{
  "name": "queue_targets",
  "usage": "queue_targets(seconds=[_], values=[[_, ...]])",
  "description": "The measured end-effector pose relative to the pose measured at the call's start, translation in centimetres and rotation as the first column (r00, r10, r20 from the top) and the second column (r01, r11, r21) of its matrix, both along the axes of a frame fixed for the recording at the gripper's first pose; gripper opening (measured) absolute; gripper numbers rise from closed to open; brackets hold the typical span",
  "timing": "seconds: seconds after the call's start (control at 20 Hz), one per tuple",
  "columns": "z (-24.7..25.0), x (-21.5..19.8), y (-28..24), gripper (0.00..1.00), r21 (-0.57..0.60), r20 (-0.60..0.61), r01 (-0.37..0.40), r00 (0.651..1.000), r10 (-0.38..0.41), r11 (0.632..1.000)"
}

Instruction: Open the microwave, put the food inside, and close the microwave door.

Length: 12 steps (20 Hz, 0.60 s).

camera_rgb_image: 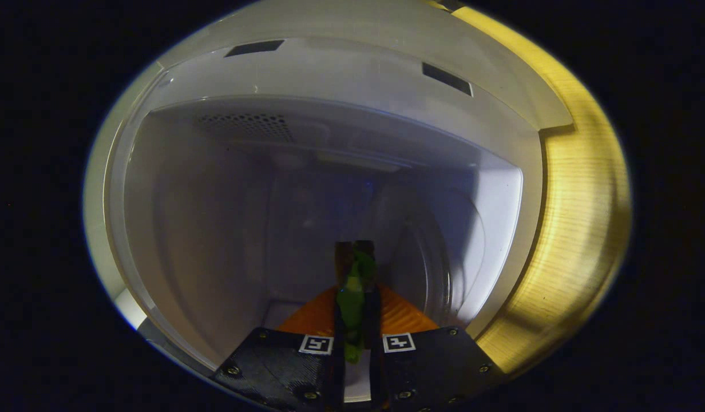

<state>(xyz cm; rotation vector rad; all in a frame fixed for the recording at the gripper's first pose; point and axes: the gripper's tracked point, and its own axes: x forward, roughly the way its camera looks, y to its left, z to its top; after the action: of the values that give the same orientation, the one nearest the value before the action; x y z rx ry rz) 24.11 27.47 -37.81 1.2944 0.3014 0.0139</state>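
While reaching into the open microwave (329,189), jaws pinching the green food (352,297); risks dropping it short of the cavity floor if released early.

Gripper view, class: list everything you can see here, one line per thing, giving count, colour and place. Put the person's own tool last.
Microwave: one, white, door open, its cavity straight ahead beyond the fingers.
Vent holes: one patch, dark dots, on the cavity ceiling.
Latch slots: two, black, on the front frame above the cavity.
Wooden surface: one, yellowish, beside the microwave.
Food item: one, green leafy top with an orange part beneath, pinched between the fingers.
Tool: one, both fingers closed on the food item, pointing into the cavity.
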Motion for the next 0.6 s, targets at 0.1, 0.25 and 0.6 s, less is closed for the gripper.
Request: queue_targets(seconds=[0.1, 0.25, 0.6], values=[[0.2, -0.4, 0.2, 0.25, -0.047, -0.003, -0.032, 0.999, 0.032, 0.998], [0.6, -2.1, -0.7, 0.50, -0.116, -0.046, -0.054, 0.998, 0.049, 0.992], [3.9, -7.7, -3.5, 0.59, -0.256, -0.042, -0.090, 0.996, 0.082, 0.962]])
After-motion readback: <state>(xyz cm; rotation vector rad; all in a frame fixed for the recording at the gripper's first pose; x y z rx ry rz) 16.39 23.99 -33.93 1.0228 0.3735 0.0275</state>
